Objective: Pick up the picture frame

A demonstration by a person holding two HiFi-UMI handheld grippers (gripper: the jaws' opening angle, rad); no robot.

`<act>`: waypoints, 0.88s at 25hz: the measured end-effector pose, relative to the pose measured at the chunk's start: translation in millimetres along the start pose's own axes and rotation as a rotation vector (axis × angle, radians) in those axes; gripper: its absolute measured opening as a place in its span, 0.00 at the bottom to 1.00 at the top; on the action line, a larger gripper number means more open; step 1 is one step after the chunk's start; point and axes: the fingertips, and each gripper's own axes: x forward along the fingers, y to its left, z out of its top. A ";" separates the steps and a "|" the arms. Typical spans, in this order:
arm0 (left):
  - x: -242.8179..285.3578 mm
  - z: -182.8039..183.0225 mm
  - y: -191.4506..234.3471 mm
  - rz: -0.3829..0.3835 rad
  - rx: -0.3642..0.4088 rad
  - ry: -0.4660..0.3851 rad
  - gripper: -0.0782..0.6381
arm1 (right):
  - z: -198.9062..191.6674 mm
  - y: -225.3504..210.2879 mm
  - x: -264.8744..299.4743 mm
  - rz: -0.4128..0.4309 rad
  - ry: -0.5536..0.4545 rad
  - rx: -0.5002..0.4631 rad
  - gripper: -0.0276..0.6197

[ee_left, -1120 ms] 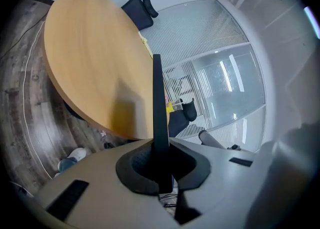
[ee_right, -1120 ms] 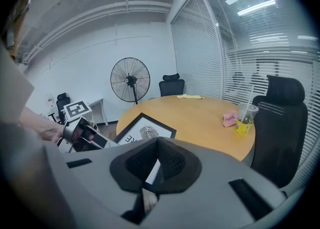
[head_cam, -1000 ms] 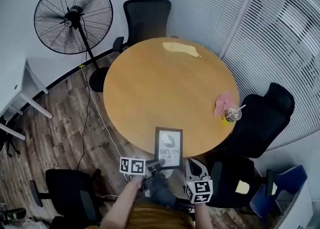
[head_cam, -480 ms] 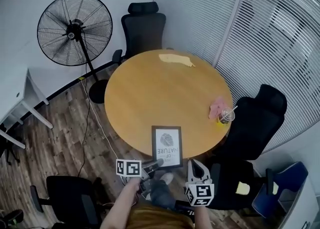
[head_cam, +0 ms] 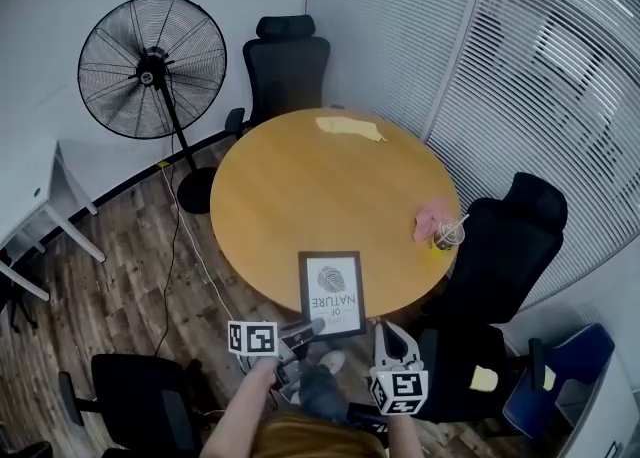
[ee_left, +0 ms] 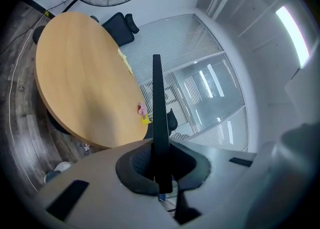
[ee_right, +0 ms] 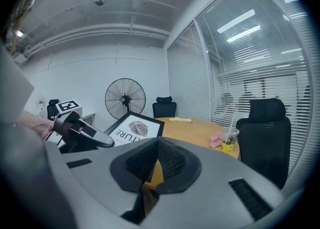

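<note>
Round wooden tabletop (head_cam: 300, 186) ahead. Both the left tool (ee_left: 161, 170) and the right tool (ee_right: 156, 158) clamp the black rectangular picture frame (head_cam: 332, 293). Best to raise them evenly.

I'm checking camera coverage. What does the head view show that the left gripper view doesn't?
Only the head view: the picture frame's printed front and a blue chair. Only the left gripper view: the frame edge-on, clamped in the left hand-held gripper, plus a ceiling light strip. Both: the round table, the fan and the pink cloth.

Left gripper (head_cam: 312, 327) and right gripper (head_cam: 386, 332), grey shells, white cubes (head_cam: 252, 338) with black square markers, dark fingers (ee_right: 172, 160)
</note>
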 end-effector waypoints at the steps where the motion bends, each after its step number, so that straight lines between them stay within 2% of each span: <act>1: -0.1 -0.2 -0.6 -0.003 -0.002 -0.001 0.17 | -0.5 0.3 -0.1 0.001 0.002 -0.001 0.06; 22: -9.3 2.0 -7.2 -0.022 -0.003 -0.027 0.17 | -7.9 5.4 -0.9 0.015 0.033 -0.005 0.06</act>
